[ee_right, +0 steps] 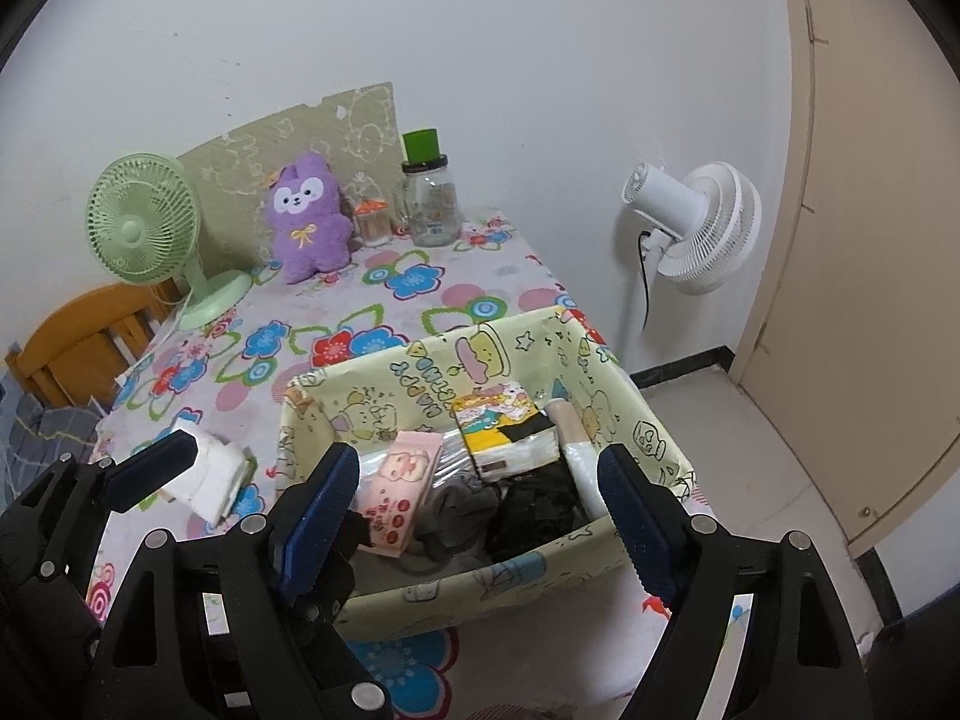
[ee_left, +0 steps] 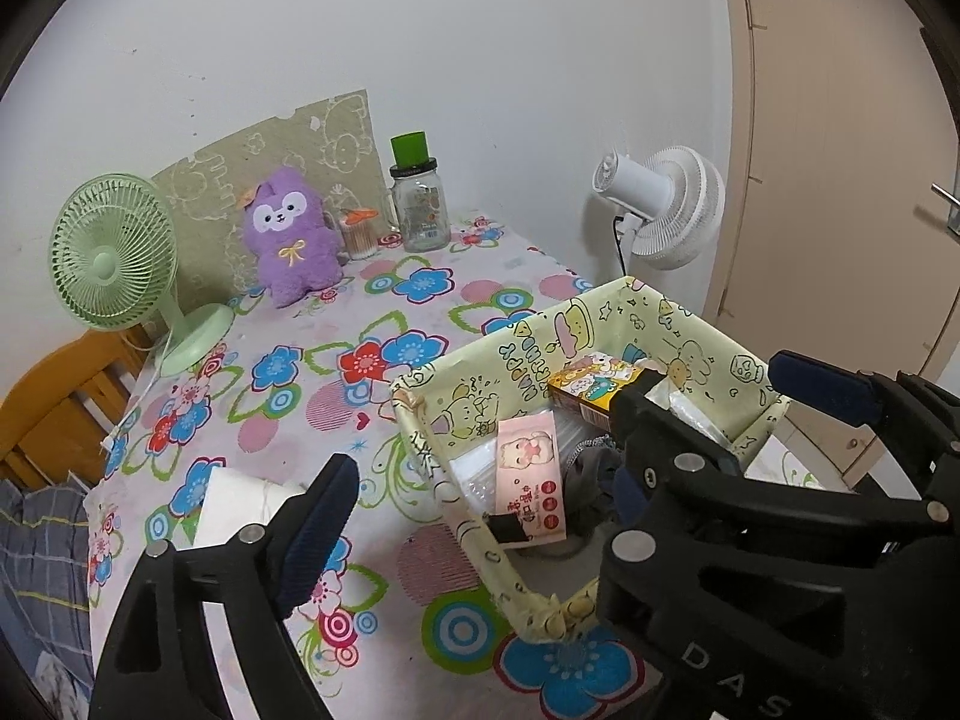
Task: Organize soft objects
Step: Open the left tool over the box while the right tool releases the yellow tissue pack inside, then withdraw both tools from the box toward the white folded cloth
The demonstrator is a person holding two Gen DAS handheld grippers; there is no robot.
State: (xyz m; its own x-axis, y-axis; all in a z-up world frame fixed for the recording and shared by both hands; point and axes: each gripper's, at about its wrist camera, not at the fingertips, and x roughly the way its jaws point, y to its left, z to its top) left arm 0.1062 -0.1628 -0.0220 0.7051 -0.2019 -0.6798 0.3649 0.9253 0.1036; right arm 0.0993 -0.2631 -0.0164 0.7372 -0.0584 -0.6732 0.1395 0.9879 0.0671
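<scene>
Directly below open right gripper [ee_right: 480,510]: storage box [ee_right: 654,420].

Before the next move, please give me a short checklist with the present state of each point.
1. Left gripper open and holding nothing: ok.
2. Right gripper open and holding nothing: ok.
3. Yellow storage box upright on the table: ok.
4. Free room in the box: cannot tell; tissue packs and dark cloth already lie inside.
5. White folded item outside the box, beside it, near the left gripper: ok.
6. Purple plush toy unobstructed at the far wall: ok.
</scene>
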